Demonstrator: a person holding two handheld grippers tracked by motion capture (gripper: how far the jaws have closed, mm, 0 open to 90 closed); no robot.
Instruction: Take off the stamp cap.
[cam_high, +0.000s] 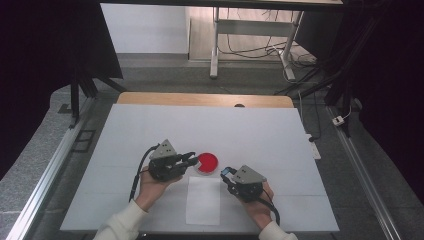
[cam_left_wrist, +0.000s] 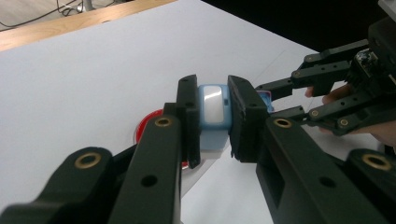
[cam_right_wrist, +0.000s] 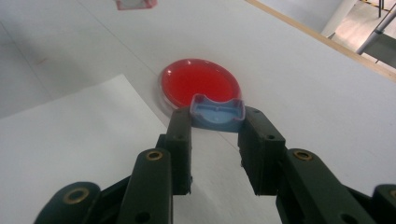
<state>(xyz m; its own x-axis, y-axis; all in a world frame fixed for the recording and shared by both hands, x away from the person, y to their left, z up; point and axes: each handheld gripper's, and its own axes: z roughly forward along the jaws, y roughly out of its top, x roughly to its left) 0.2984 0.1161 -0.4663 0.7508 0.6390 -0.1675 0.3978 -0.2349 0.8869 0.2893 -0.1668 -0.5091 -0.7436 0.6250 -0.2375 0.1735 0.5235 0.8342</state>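
Two hand-held grippers meet over a white desk (cam_high: 150, 130), each clamped on a small pale-blue plastic piece. The left hand-held gripper (cam_left_wrist: 212, 122) pinches a boxy blue case (cam_left_wrist: 212, 112) with a white window across its flat sides, holding it above the desk beside a red dish (cam_right_wrist: 198, 84); the right hand-held gripper (cam_right_wrist: 215, 122) grips a shallow blue cap (cam_right_wrist: 217, 111) by its two short edges, just in front of that dish and clear of a sheet of white paper (cam_high: 202, 200). Both pieces look light, rigid and smooth, so they would likely slip or twist if squeezed off-centre; the flat opposing sides now held seem the safest places to grip, and the thin rim of the cap could probably crack under a hard squeeze. The dish, apparently a shallow clear container with red contents, looks fragile and easy to knock. Much stays uncertain: the lower part of the case is hidden behind the jaws, its purpose cannot be read, and from the high view both blue pieces are too small to make out.
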